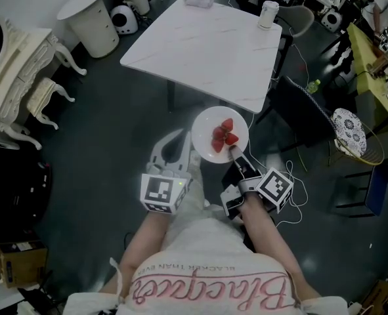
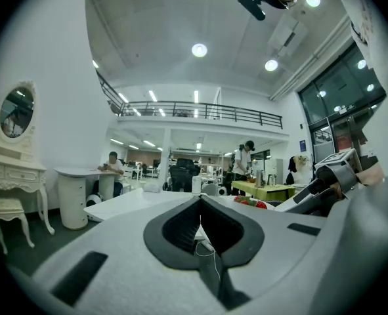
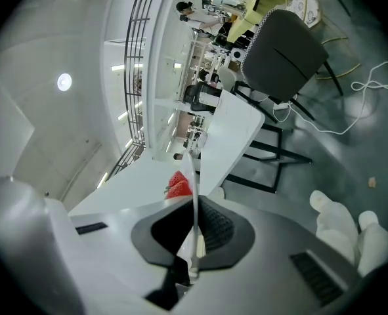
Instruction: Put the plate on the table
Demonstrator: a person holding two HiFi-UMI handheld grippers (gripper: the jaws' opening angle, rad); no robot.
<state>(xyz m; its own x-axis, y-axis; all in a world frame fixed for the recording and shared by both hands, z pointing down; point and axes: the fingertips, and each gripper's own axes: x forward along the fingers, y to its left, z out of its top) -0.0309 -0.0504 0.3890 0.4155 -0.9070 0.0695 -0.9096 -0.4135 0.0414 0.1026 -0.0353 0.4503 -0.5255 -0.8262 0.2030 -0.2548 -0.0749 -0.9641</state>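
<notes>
Right tongs (image 1: 234,155) clamp plate (image 1: 208,125) rim, left tongs (image 1: 179,142) shut, whole plate in head view

The right hand-held gripper (image 1: 234,153) clamps the near rim of a white plate (image 1: 205,126) carrying red strawberries (image 1: 224,136). The plate hangs over the dark floor (image 1: 108,130), just short of the white tabletop's (image 1: 207,51) near corner. The left hand-held gripper (image 1: 179,138) sits just beside the plate's left edge. A white cup (image 1: 268,14) stands on the tabletop's far side.
</notes>
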